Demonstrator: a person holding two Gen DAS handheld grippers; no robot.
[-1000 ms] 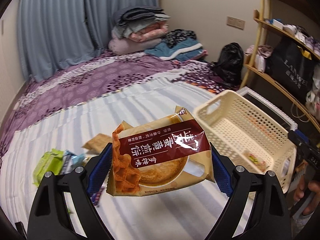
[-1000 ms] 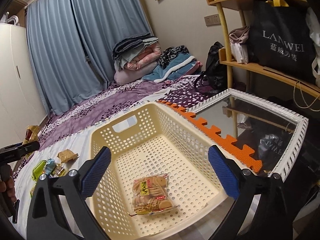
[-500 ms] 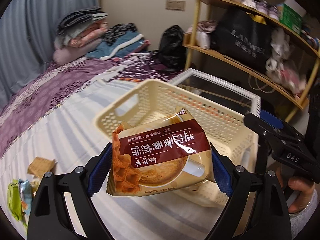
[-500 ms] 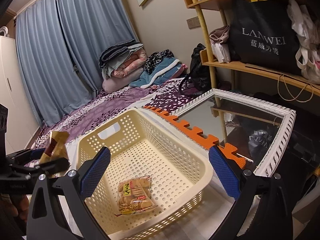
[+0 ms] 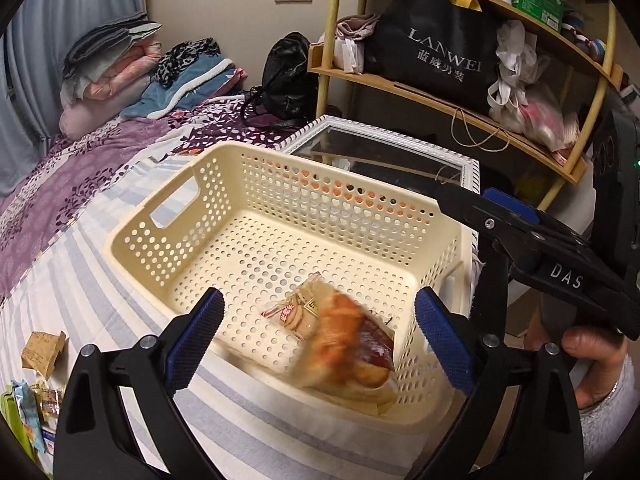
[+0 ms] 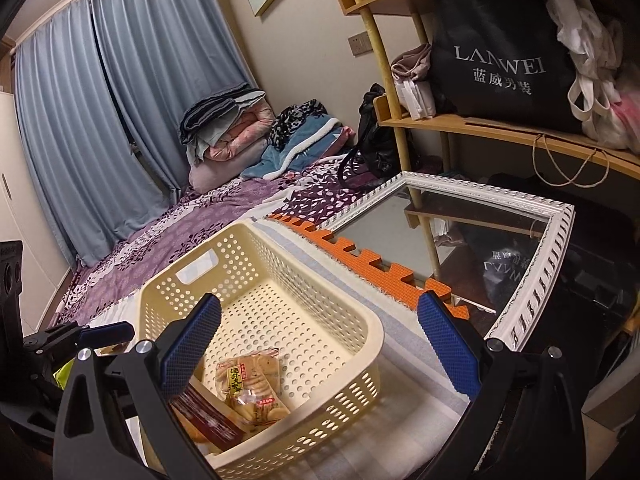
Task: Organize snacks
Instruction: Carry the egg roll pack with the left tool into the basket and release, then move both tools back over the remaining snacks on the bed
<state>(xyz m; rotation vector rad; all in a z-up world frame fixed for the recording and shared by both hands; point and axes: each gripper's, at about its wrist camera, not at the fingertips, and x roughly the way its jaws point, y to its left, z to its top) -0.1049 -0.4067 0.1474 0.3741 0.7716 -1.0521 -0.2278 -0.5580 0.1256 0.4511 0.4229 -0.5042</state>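
A cream perforated basket (image 5: 188,220) sits on the striped bed; it also shows in the right wrist view (image 6: 320,292). My left gripper (image 5: 316,340) is open above its near side. The brown waffle-biscuit packet (image 5: 344,344) is blurred inside the basket, free of the gripper, and partly covers a clear cracker packet (image 5: 288,312). In the right wrist view both the waffle packet (image 6: 208,420) and the cracker packet (image 6: 252,384) lie in the basket. My right gripper (image 6: 316,344) is open and empty over the basket's right side.
Several loose snacks (image 5: 36,372) lie on the bed at the left. A white-framed mirror (image 6: 480,240) and orange foam mat (image 6: 372,264) lie beyond the basket. Shelves with a black bag (image 6: 500,56) stand to the right. Folded bedding (image 5: 120,64) is at the far end.
My left gripper moved over the basket, opened and let go of the waffle-biscuit packet, which now drops into the basket. My right gripper drew back slightly and stays open.
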